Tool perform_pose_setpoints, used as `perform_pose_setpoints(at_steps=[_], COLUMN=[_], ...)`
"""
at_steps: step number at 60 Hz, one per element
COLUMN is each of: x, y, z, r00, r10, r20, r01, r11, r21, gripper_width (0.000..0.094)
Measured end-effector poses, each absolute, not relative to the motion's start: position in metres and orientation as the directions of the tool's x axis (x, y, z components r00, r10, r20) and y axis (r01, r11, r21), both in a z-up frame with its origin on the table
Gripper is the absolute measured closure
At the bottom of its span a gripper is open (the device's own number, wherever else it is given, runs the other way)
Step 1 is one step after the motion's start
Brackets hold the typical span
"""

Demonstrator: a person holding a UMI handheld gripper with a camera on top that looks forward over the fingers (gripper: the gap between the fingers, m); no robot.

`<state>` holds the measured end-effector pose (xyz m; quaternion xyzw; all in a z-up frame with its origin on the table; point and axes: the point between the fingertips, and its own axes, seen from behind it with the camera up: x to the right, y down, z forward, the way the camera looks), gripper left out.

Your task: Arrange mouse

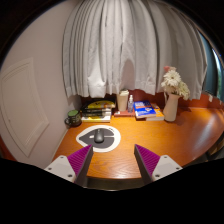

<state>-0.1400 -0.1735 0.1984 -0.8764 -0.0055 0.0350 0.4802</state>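
A dark grey mouse (98, 136) lies on a round white and dark mouse mat (101, 139) on the wooden table (160, 140). It sits just ahead of my left finger, to the left of the gap. My gripper (113, 160) is open and empty, with bare wood between its purple pads (79, 158). The fingers are low over the table's near part.
At the back stand a stack of books (97, 108), a cup (123, 101), a flat book (148, 111) and a vase of flowers (172, 95). A dark jar (73, 118) stands far left. White curtains hang behind. A white door (30, 100) is at left.
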Motion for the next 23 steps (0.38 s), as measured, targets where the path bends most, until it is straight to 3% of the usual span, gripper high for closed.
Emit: perform_pose_setpoints(at_steps=[23], x=[-0.118], y=[-0.212], z=[0.185], r00=[0.999], r10=[0.018], r20=[-0.047], r01=[-0.029], r11=[-0.546], r21=[-0.837], gripper_width=[0.0113])
